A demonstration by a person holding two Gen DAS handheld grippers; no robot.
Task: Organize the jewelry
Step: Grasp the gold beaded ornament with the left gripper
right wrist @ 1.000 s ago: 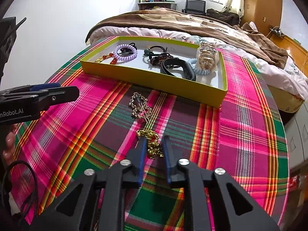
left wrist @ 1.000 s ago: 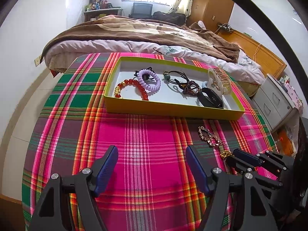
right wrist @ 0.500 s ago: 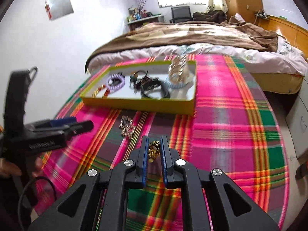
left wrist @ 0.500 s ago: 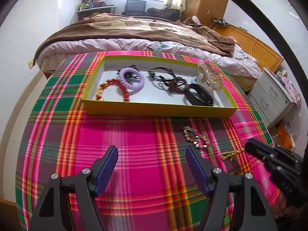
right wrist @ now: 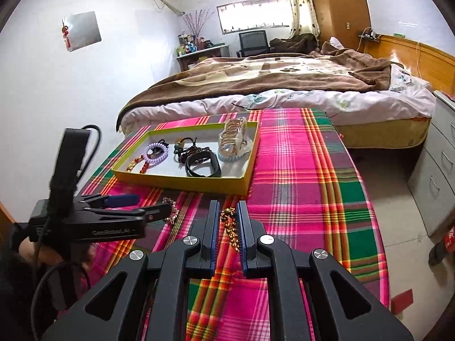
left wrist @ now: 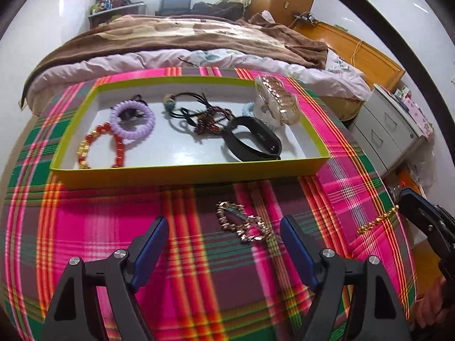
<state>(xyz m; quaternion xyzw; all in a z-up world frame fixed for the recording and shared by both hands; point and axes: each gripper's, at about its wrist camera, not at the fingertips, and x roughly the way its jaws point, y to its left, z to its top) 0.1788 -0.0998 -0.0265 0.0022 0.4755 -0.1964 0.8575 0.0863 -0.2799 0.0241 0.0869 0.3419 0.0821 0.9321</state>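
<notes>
My right gripper (right wrist: 228,213) is shut on a gold chain (right wrist: 231,228) and holds it above the plaid cloth; the chain (left wrist: 376,221) hangs from that gripper (left wrist: 405,199) in the left wrist view. My left gripper (left wrist: 224,227) is open and empty, low over the cloth, with a pale gold chain bracelet (left wrist: 243,223) lying between its fingers. It also shows in the right wrist view (right wrist: 170,209). The yellow tray (left wrist: 184,174) holds a red bead bracelet (left wrist: 102,149), a purple coil band (left wrist: 132,118), black cords, a black wristband (left wrist: 253,139) and a clear hair claw (left wrist: 277,101).
The table carries a pink and green plaid cloth (right wrist: 298,170). A bed with a brown blanket (right wrist: 270,76) stands right behind it. A grey drawer cabinet (left wrist: 389,130) is at the right. The left gripper (right wrist: 113,216) fills the lower left of the right wrist view.
My right gripper has lifted the gold chain off the cloth and drawn back to the right. My left gripper has moved toward the pale gold bracelet, which now lies between its fingers.
</notes>
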